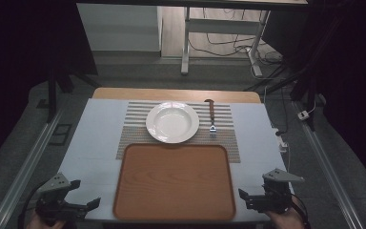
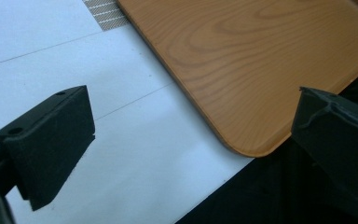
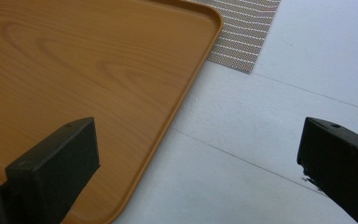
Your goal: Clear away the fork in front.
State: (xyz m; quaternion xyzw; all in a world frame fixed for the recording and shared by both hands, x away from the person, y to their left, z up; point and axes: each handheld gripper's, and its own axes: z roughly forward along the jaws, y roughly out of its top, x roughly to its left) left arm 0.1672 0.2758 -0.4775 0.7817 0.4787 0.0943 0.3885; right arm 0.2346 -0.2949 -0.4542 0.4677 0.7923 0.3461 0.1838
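Nearest to us, at about seven o'clock on the table, we see the left gripper held low by a hand at the table's near edge, jaws spread apart with nothing between them. In the left gripper view its jaws stand wide over the white table cover, with the tray's rounded near corner just ahead.

At about five o'clock the right gripper sits in the other hand, likewise released and empty. In the right gripper view one jaw hangs over the tray's wood-grain surface and the other over the white cover.

Between the two grippers, at six o'clock, lies the wooden tray, flat and bare, apart from both grippers. Its far edge overlaps the striped placemat.

Farther on, toward twelve o'clock, we find the white plate resting on the placemat, just beyond the tray's far rim. At about one o'clock from the plate's middle, just beside it, a fork with a brown handle lies on the mat, tines toward us.

Beyond the table we see a grey floor and white desk legs with cables.
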